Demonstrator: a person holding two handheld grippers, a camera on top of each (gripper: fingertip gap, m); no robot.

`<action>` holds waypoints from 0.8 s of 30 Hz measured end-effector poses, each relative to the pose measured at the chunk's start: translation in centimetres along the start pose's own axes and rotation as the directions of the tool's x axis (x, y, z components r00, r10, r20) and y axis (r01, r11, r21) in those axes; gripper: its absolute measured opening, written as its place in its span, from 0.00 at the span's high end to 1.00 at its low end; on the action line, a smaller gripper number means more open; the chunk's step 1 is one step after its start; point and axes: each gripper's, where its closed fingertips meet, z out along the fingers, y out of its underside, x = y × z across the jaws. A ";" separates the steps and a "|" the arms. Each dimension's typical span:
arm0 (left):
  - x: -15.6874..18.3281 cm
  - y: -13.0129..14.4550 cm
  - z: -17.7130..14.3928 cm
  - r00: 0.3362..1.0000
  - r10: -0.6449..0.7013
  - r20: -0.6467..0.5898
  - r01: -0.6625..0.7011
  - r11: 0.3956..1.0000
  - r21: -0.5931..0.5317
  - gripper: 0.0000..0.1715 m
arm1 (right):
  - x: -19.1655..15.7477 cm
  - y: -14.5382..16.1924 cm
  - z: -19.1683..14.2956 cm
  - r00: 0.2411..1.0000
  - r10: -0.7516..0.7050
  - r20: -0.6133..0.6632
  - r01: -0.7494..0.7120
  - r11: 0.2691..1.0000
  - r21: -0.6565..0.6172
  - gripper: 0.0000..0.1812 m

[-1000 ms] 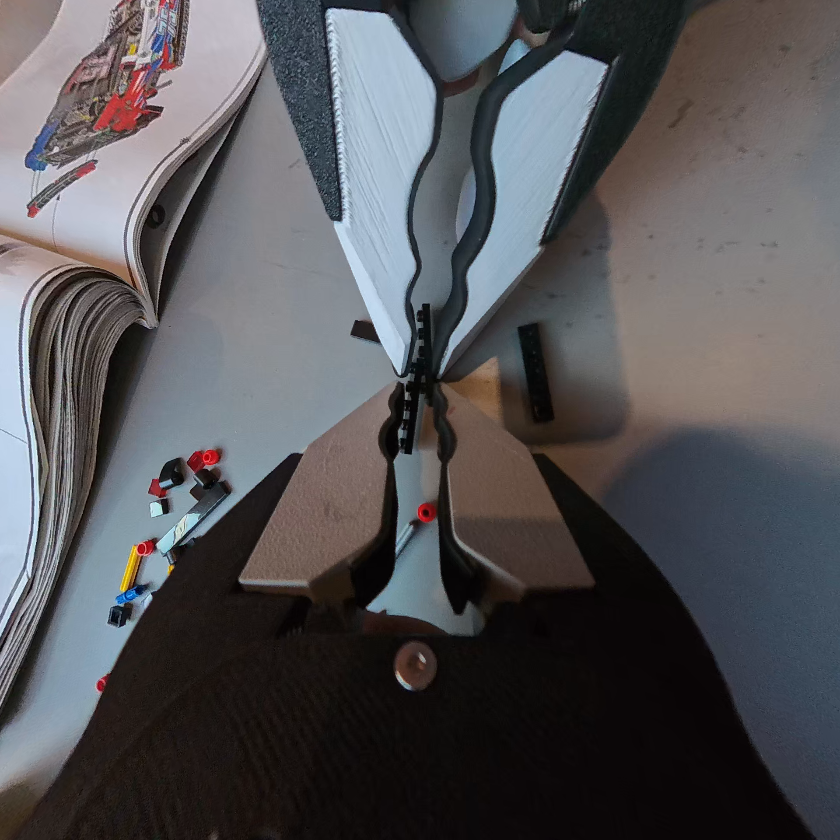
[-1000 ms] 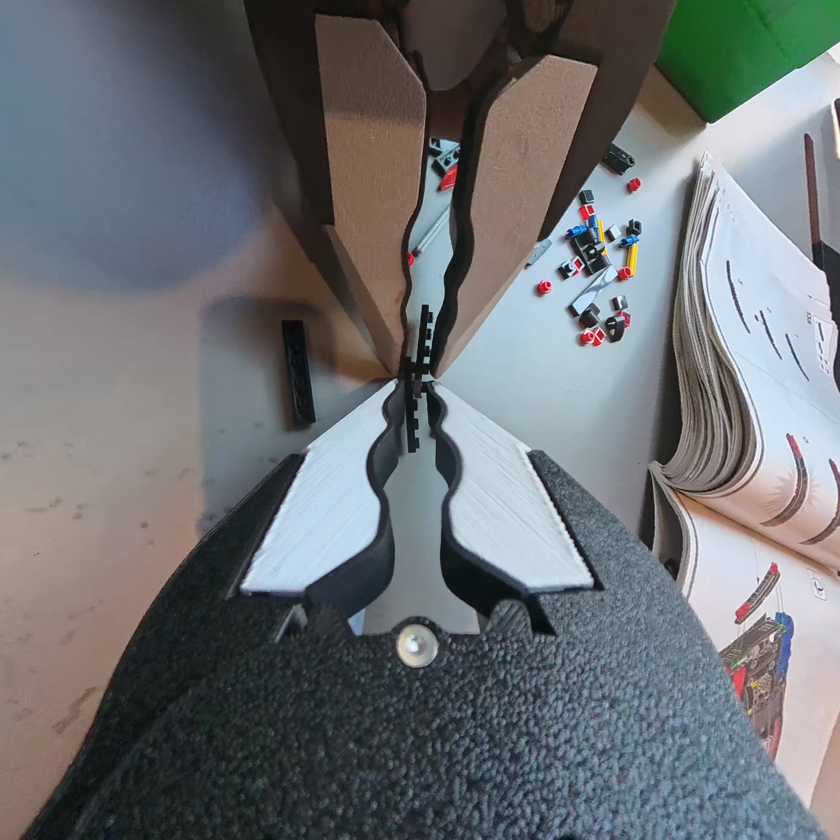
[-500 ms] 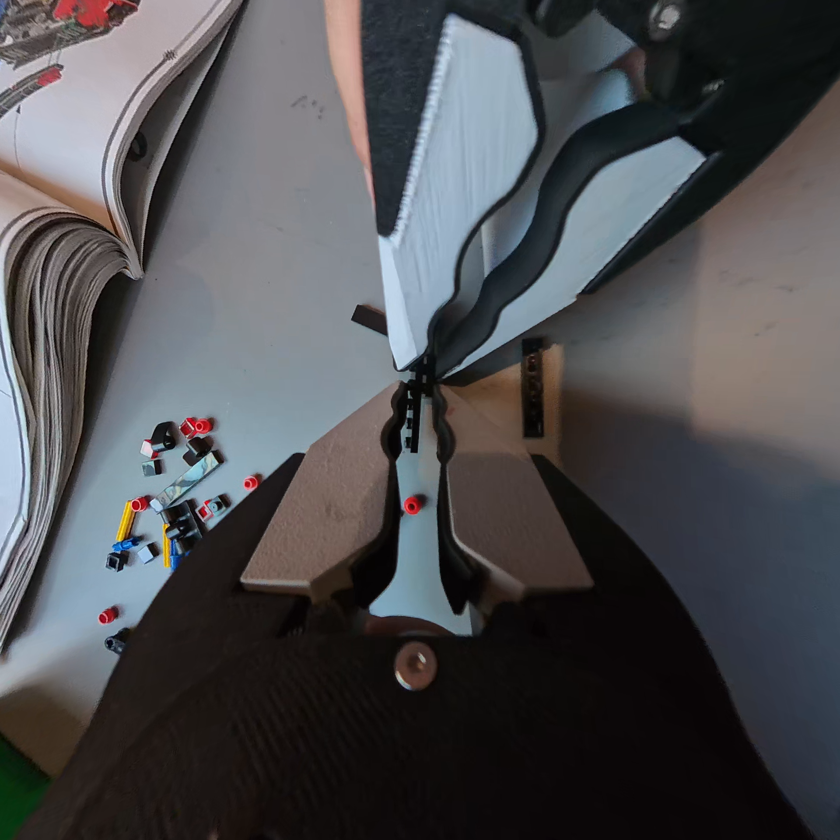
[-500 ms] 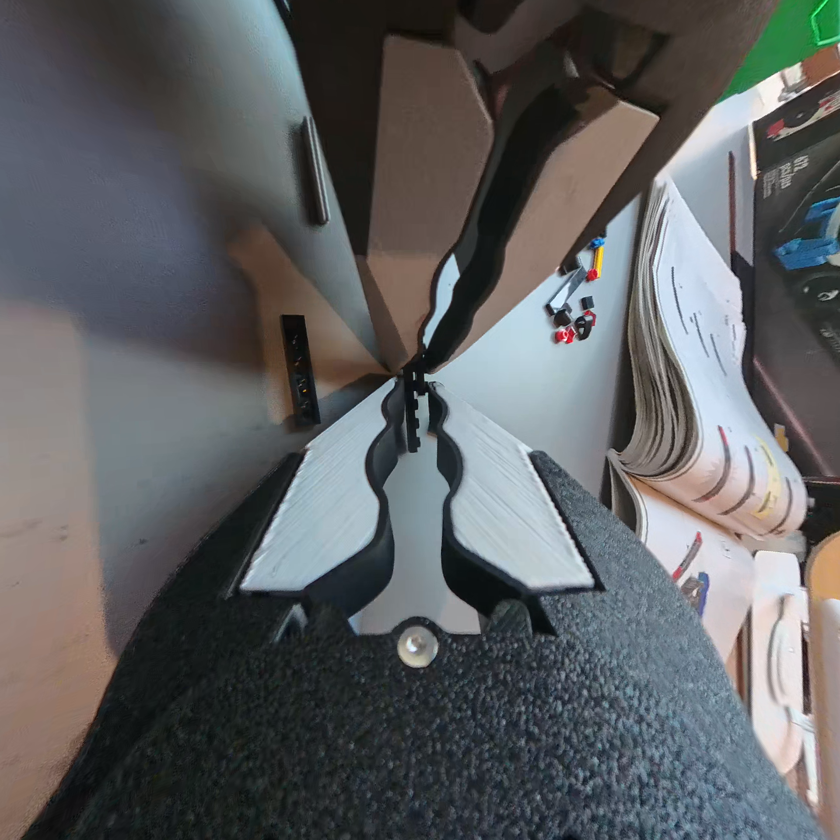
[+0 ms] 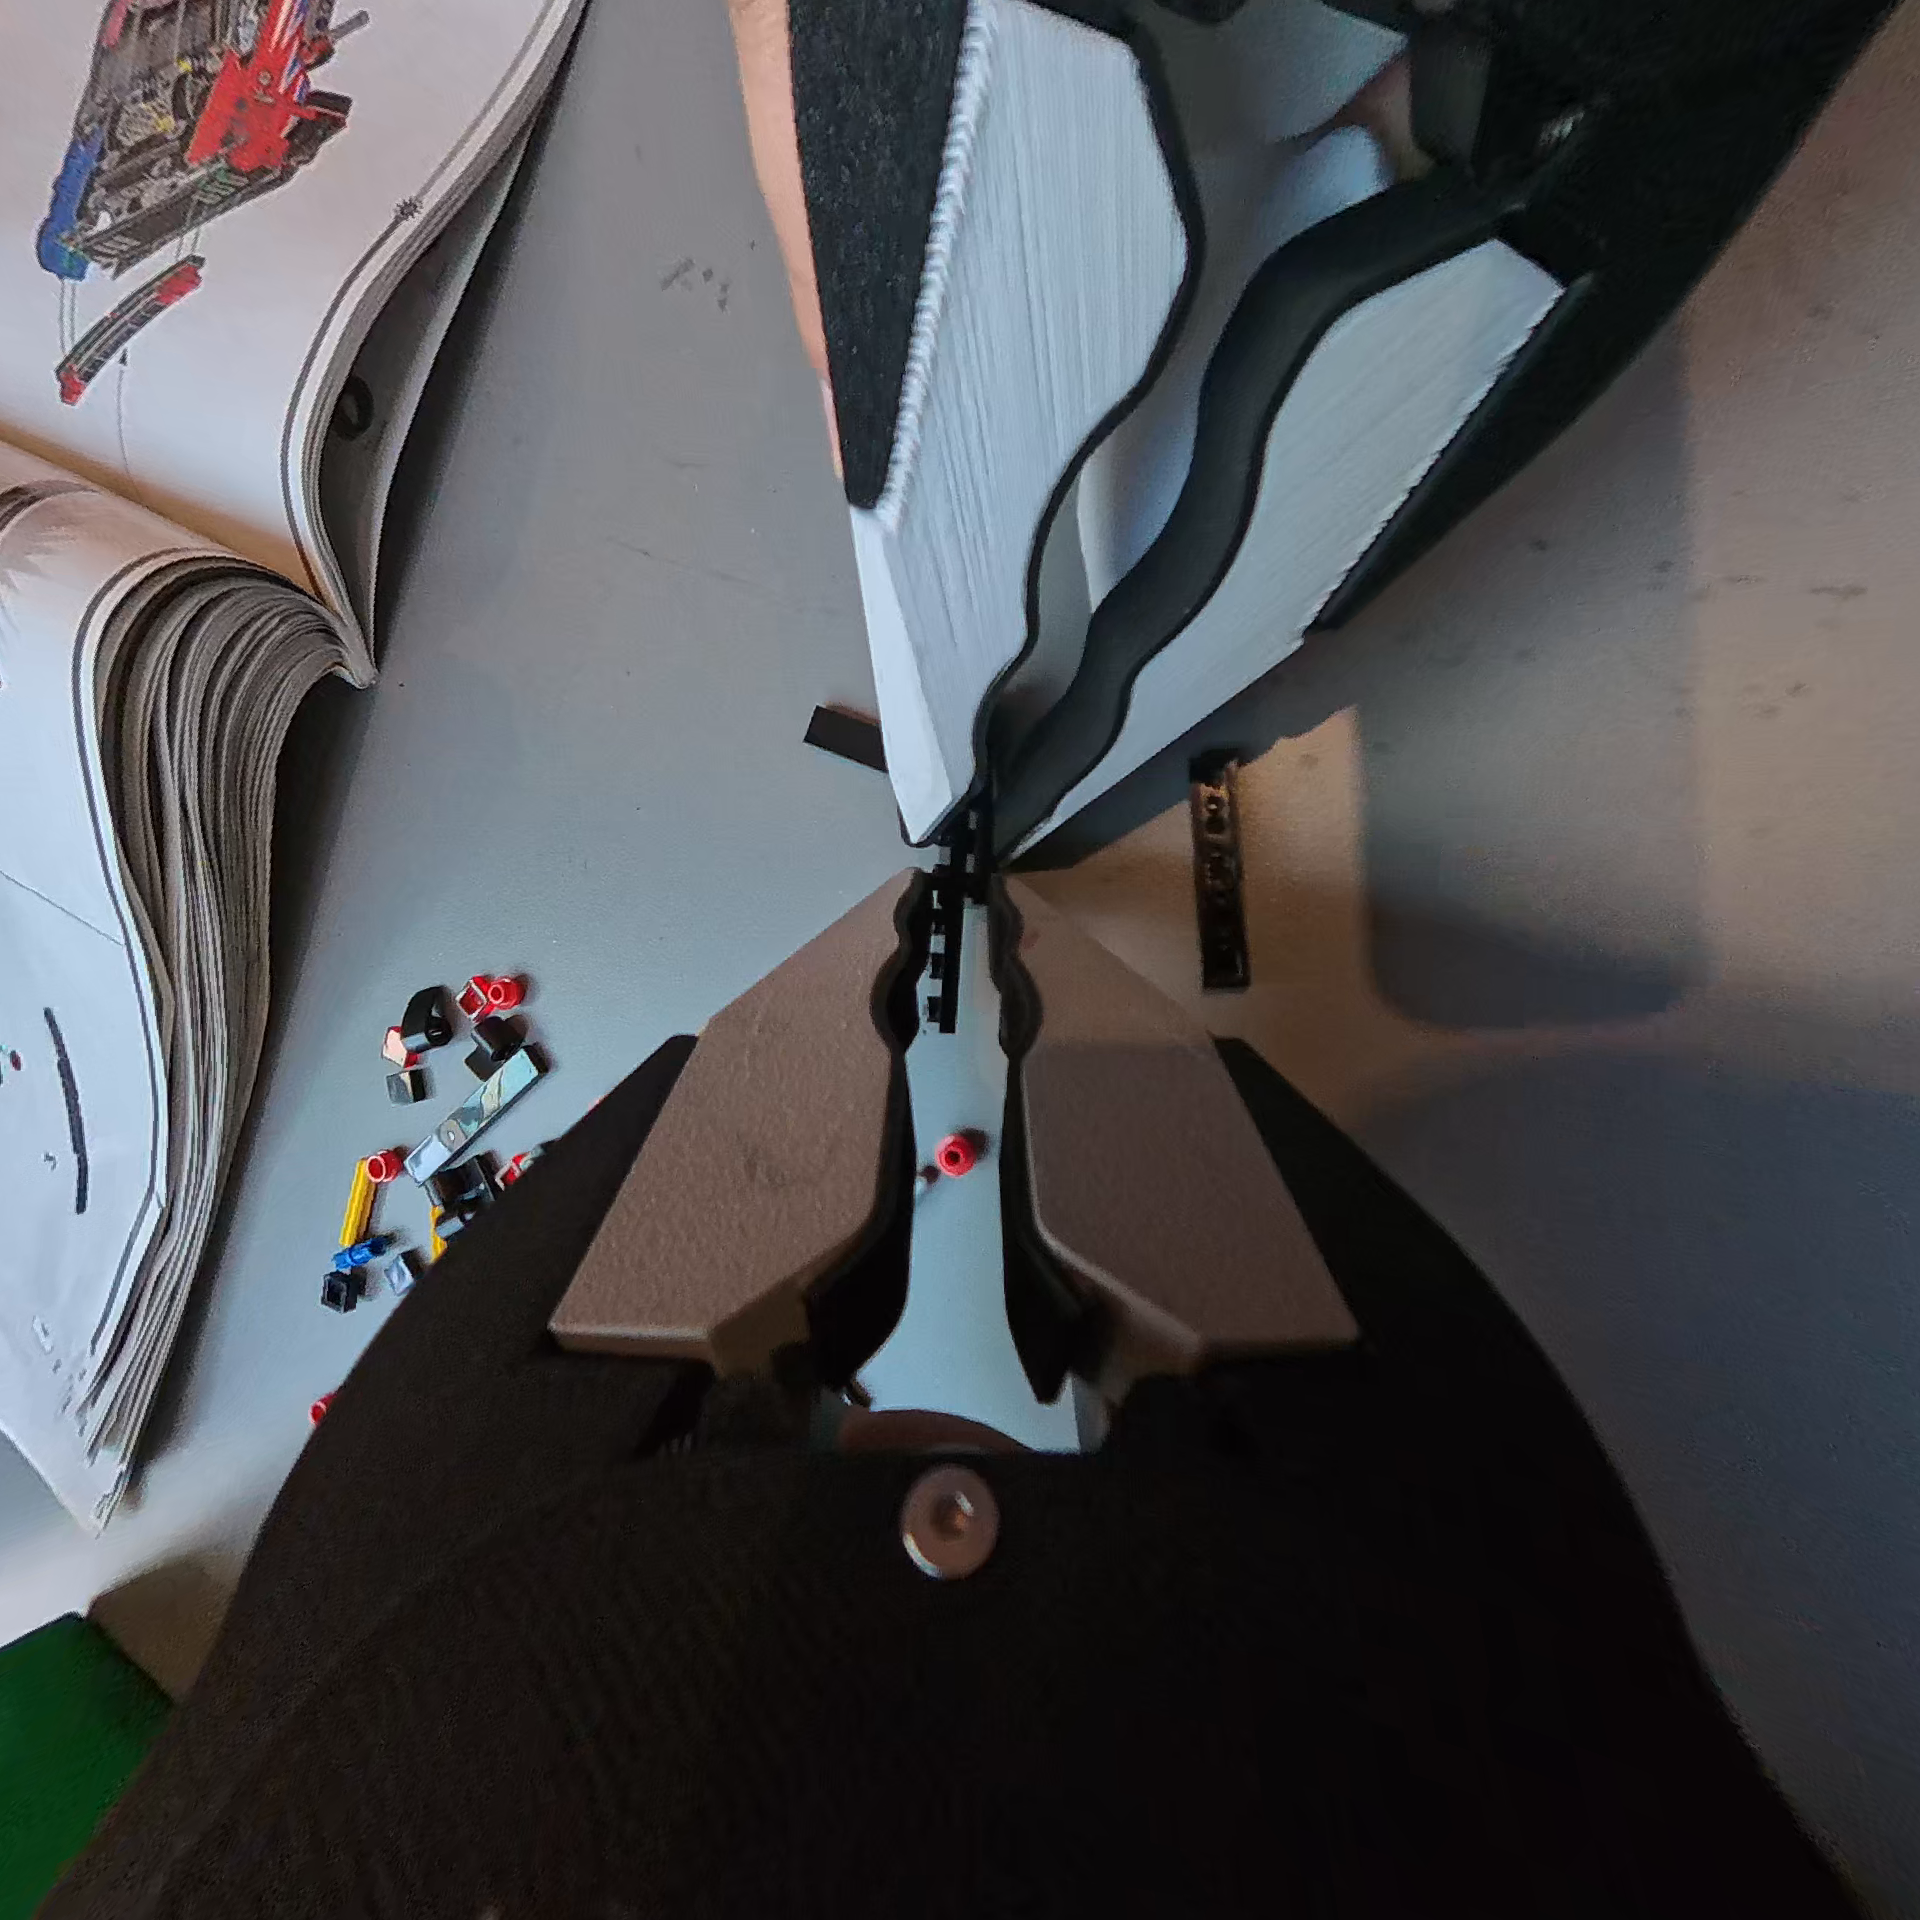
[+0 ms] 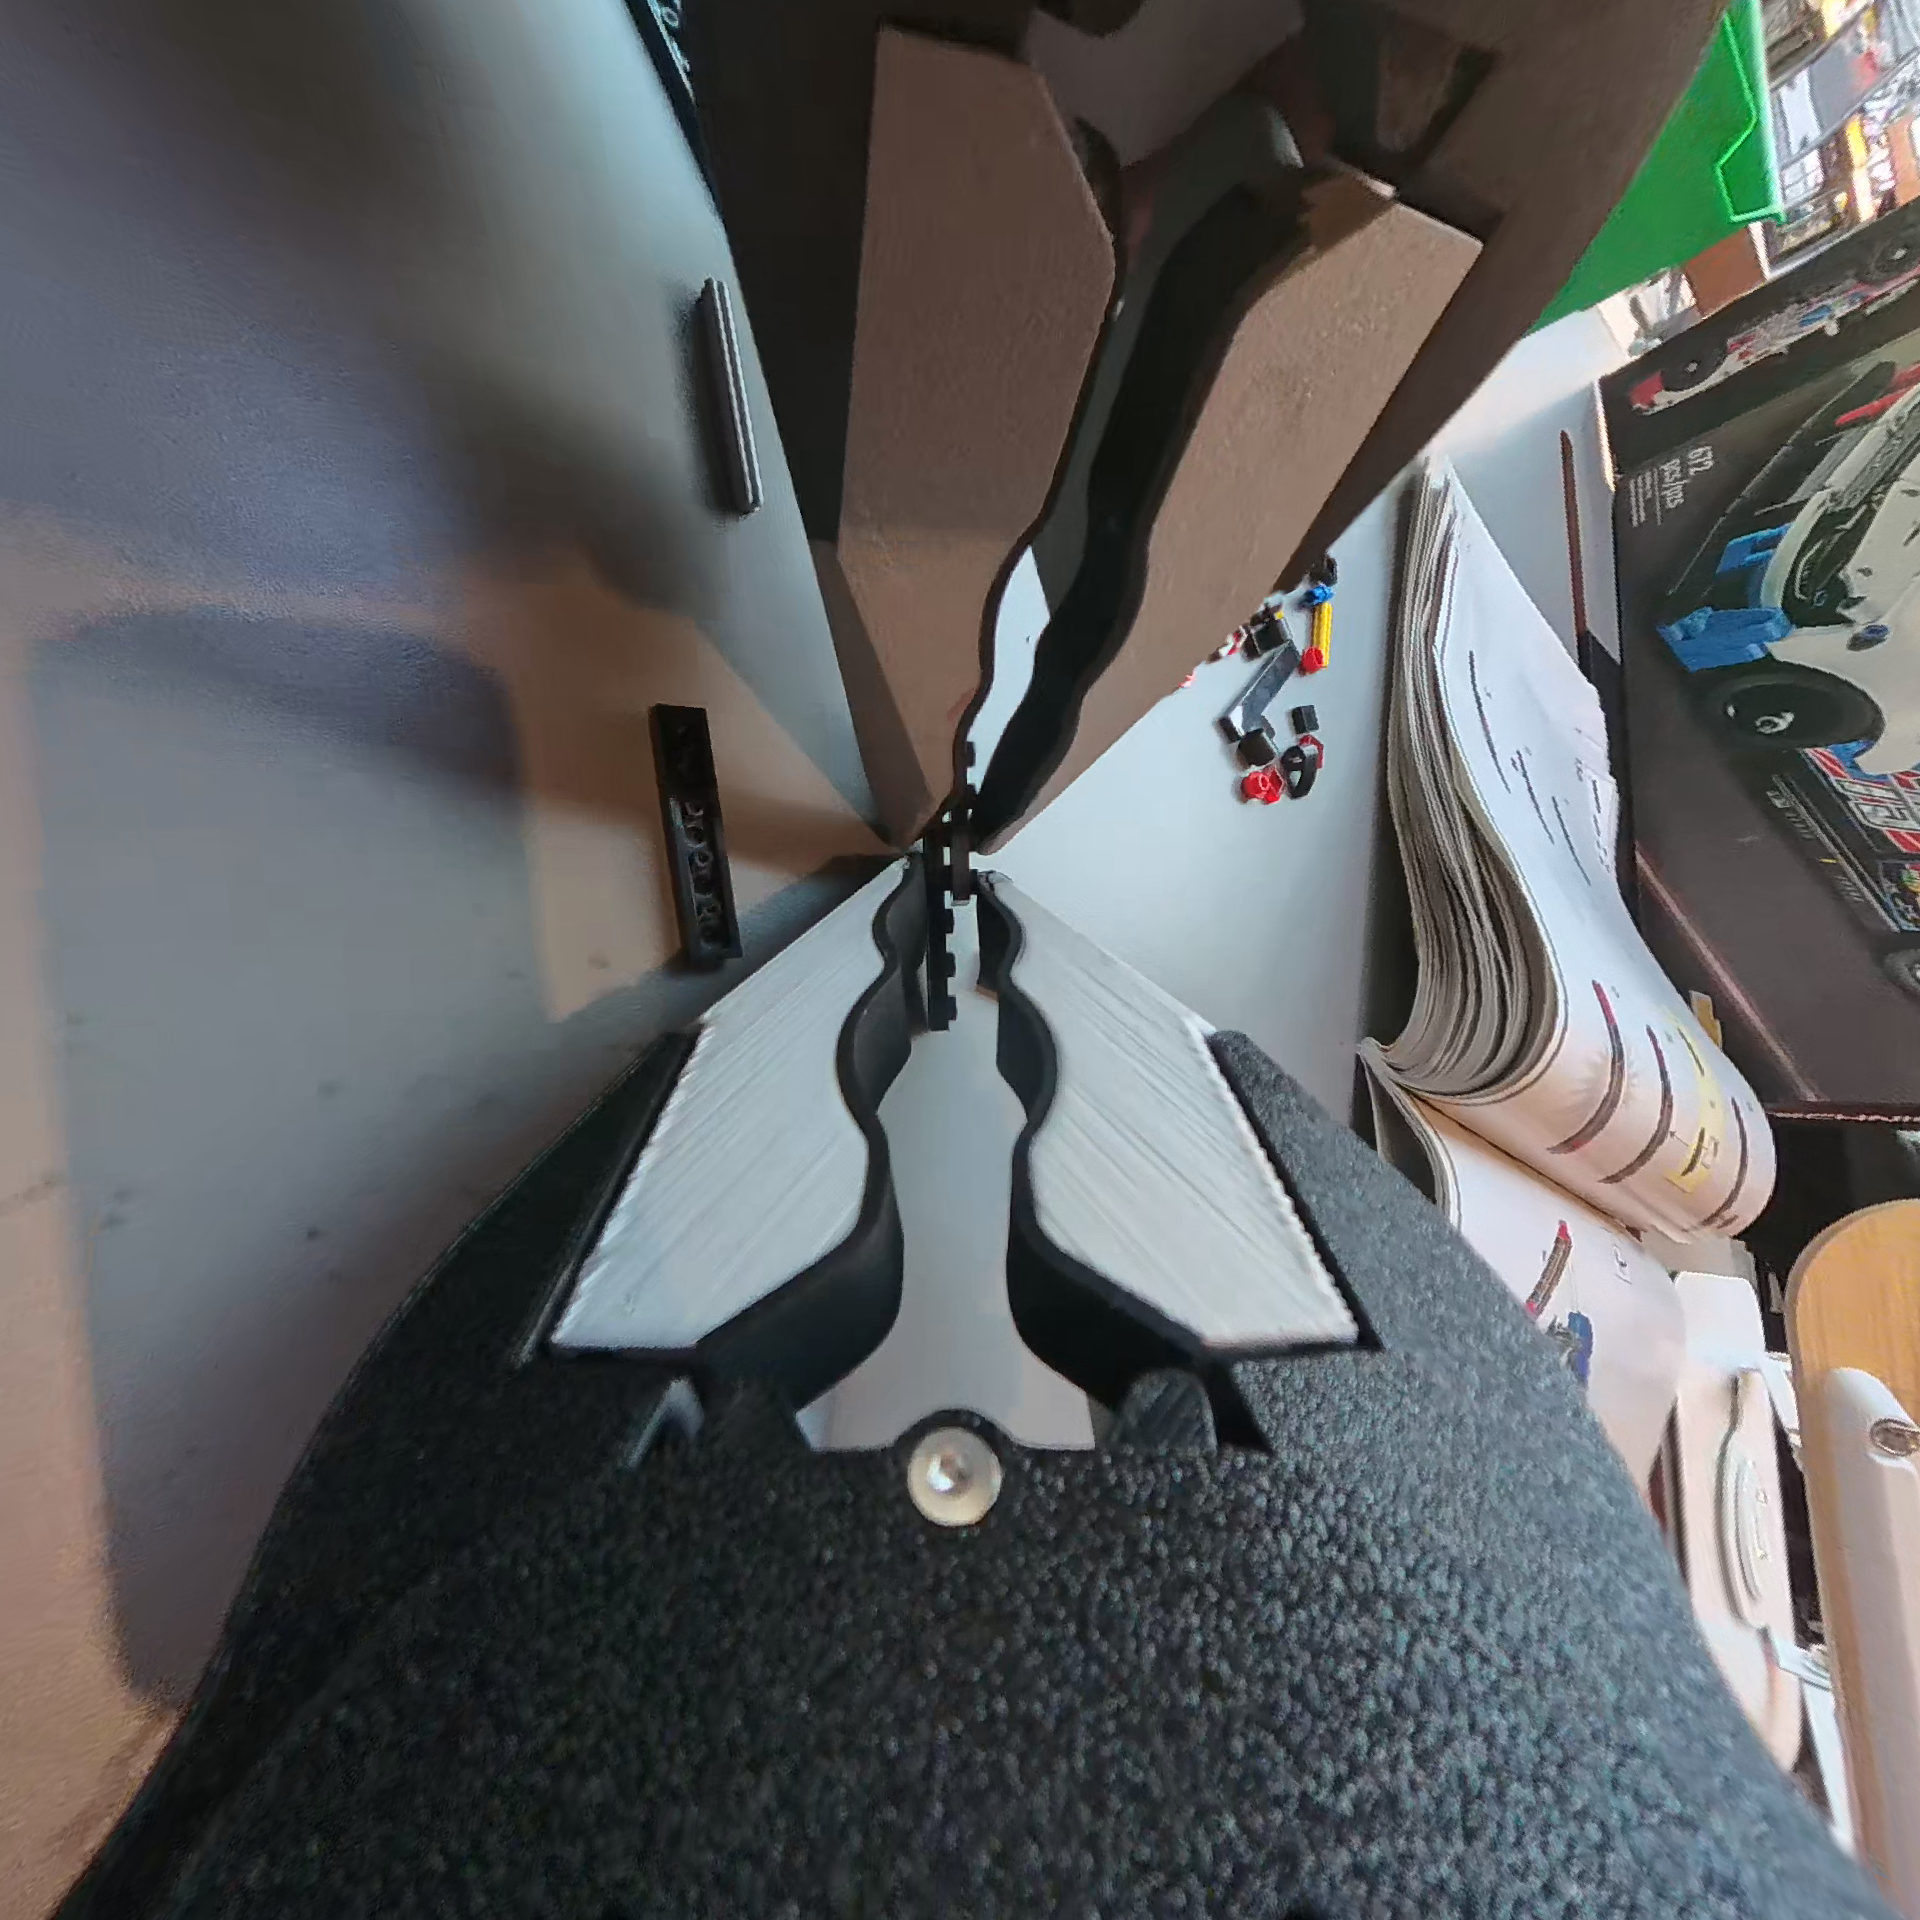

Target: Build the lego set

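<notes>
My brown-fingered left gripper (image 5: 961, 899) and white-fingered right gripper (image 6: 951, 883) meet tip to tip mid-frame, each clamped tight on a thin black studded lego plate (image 5: 948, 961); the two plates overlap at the tips. A spare black lego plate (image 5: 1218, 868) lies just right on the grey table (image 5: 623, 520). Small loose lego pieces (image 5: 447, 1122) sit lower left beside the open instruction booklet (image 5: 156, 727). A printed lego box (image 6: 1787, 582) fills the right view's upper right.

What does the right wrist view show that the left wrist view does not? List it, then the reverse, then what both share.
Only the right wrist view: a set box with a car picture, a green bin.

Only the left wrist view: a red stud lying between the left gripper fingers.

Both: the right gripper, both shut on thin black plates, a loose black plate, the open manual.
</notes>
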 end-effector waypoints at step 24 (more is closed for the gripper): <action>-0.8 0.1 -1.5 0.995 -0.077 -0.067 0.088 0.981 0.174 0.87 | 1.4 -2.1 -0.3 0.988 -0.073 -0.134 0.078 0.996 0.034 0.96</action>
